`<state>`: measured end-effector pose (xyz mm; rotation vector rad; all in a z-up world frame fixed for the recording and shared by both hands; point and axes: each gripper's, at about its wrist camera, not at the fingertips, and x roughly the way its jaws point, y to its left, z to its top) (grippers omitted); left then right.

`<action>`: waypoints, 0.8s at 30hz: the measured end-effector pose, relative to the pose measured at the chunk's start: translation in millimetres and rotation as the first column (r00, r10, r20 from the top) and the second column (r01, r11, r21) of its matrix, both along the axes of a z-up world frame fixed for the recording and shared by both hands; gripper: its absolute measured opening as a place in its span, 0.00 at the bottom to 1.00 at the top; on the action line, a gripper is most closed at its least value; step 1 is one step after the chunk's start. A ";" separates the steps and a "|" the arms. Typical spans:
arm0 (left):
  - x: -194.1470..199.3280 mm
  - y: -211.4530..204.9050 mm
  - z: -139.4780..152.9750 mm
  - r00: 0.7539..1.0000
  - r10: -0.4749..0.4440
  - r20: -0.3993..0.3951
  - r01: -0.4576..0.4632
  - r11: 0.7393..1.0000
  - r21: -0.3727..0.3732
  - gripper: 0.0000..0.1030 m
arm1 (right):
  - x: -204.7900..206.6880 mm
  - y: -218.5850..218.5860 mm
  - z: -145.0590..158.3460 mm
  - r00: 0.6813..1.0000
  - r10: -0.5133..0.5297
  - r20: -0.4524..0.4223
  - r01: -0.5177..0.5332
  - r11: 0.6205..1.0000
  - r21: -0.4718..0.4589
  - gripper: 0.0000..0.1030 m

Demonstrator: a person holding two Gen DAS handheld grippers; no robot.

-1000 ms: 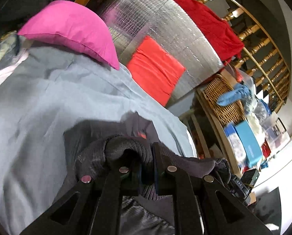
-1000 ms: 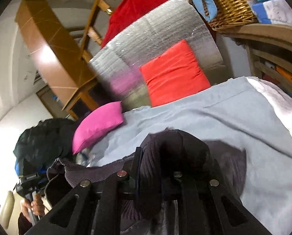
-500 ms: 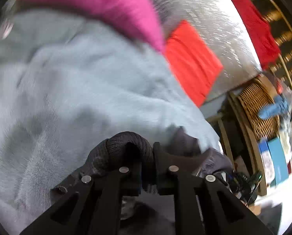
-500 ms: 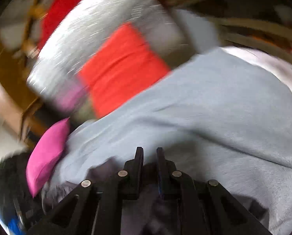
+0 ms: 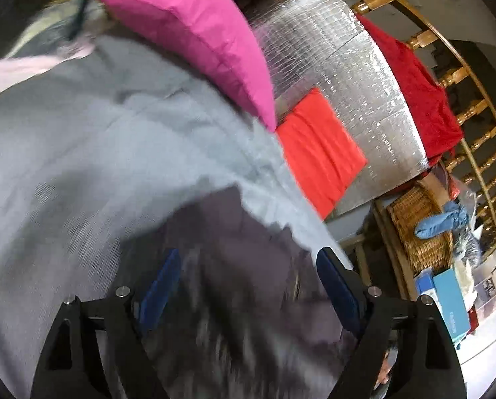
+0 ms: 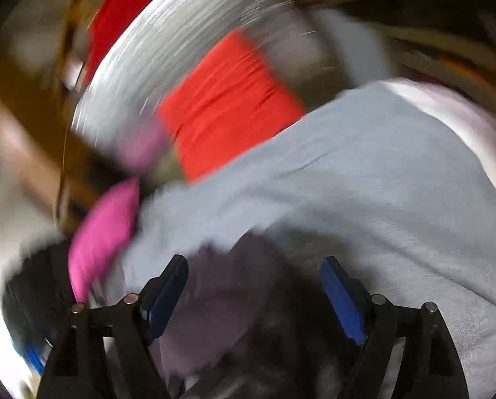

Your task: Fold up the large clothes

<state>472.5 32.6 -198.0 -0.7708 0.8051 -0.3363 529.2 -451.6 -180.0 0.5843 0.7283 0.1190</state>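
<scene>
Left gripper and right gripper: jaws now spread, garment released | dark garment lies near, on grey bed sheet | fold laid; regrasp next.

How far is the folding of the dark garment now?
Done: the dark garment lies on the grey sheet. In hand: nothing; the left gripper and right gripper are both open. Left: blur hides the fold state, so further folds cannot be judged.
</scene>
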 end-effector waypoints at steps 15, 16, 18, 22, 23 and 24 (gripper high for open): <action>-31.1 -23.4 -22.2 0.993 0.028 -0.111 0.017 0.923 0.384 0.82 | 55.1 146.3 -56.0 0.943 0.085 -0.322 -0.236 0.853 -0.465 0.17; -29.9 -26.4 -20.5 0.994 0.028 -0.108 0.017 0.920 0.392 0.82 | 55.1 150.3 -48.2 0.952 0.058 -0.302 -0.213 0.834 -0.509 0.13; -27.4 -27.2 -18.6 0.994 0.025 -0.108 0.019 0.919 0.394 0.82 | 56.5 152.7 -33.8 0.968 0.044 -0.246 -0.174 0.826 -0.536 0.09; -23.8 -25.1 -17.3 0.994 0.040 -0.098 0.001 0.923 0.384 0.82 | 56.5 114.9 9.3 0.996 -0.075 -0.047 0.046 0.896 -0.442 0.09; -24.1 -25.3 -16.6 0.995 0.042 -0.094 -0.002 0.921 0.389 0.82 | 58.6 104.4 10.4 0.995 -0.099 -0.031 0.078 0.912 -0.403 0.09; -22.4 -27.2 -17.8 0.995 0.041 -0.093 -0.001 0.920 0.393 0.82 | 64.0 95.2 5.0 0.993 -0.109 -0.047 0.084 0.925 -0.370 0.09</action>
